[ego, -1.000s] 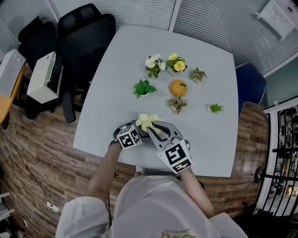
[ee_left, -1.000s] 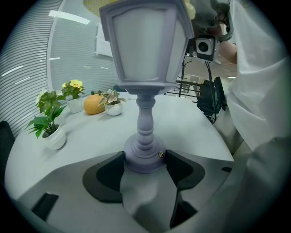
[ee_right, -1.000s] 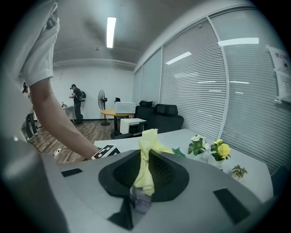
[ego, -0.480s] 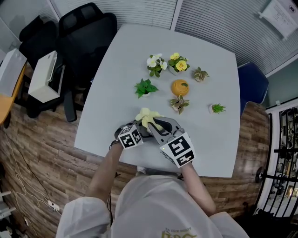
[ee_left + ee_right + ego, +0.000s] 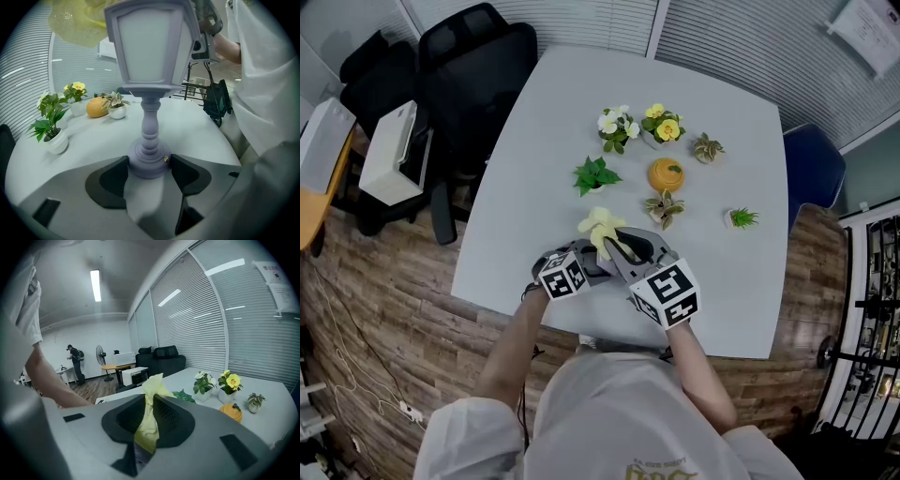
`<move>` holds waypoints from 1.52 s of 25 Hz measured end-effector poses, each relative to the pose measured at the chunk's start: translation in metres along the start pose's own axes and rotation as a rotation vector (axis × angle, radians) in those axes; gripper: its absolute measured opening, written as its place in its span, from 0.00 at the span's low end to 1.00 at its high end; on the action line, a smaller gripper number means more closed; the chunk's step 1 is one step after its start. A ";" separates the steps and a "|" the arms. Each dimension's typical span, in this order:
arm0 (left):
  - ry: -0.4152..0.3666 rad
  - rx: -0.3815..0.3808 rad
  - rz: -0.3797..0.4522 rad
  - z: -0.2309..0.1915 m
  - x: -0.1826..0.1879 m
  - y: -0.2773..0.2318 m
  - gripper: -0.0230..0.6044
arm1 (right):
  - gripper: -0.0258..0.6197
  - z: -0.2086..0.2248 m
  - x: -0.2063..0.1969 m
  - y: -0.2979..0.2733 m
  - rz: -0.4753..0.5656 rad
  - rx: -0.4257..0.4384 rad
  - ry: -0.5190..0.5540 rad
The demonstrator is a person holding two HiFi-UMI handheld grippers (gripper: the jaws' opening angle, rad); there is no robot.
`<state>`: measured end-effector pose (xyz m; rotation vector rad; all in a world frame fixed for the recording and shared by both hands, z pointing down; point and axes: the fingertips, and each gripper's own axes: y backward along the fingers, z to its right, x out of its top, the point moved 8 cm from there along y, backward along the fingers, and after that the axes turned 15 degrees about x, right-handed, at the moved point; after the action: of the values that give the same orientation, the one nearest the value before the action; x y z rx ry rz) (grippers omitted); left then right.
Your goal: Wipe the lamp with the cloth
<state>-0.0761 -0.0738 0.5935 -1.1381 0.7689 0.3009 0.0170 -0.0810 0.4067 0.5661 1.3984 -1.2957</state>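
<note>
A small lavender lantern-shaped lamp (image 5: pixel 149 89) stands upright on the white table (image 5: pixel 562 122) near its front edge. My left gripper (image 5: pixel 149 174) is shut on the lamp's round base. In the head view the lamp is mostly hidden under the grippers. My right gripper (image 5: pixel 149 425) is shut on a yellow cloth (image 5: pixel 149 420), which pokes out beyond its jaws. That cloth (image 5: pixel 599 228) rests over the top of the lamp, with the right gripper (image 5: pixel 623 246) just right of the left gripper (image 5: pixel 586 262). A fold of the cloth (image 5: pixel 77 21) shows beside the lamp's roof.
Several small potted plants (image 5: pixel 594 175) and an orange pumpkin-shaped pot (image 5: pixel 666 174) stand in the table's middle, beyond the lamp. Black office chairs (image 5: pixel 459 66) and a white box (image 5: pixel 389 155) sit off the left edge. A blue chair (image 5: pixel 811 173) is at the right.
The right gripper has shifted a little to the right and further onto the table with the cloth, dragging it across the lamp top. The left gripper holds still.
</note>
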 end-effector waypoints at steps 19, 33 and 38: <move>0.004 -0.003 -0.005 0.000 0.001 0.000 0.51 | 0.13 0.018 -0.016 0.030 0.032 -0.086 -0.072; 0.005 -0.004 -0.006 0.000 0.001 -0.001 0.51 | 0.13 0.033 -0.034 0.040 0.098 -0.084 -0.205; 0.007 -0.006 -0.009 -0.001 0.001 -0.002 0.51 | 0.13 0.041 -0.039 0.039 0.123 -0.075 -0.257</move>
<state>-0.0745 -0.0753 0.5940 -1.1485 0.7689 0.2922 0.0781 -0.0945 0.4346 0.4121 1.1765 -1.1678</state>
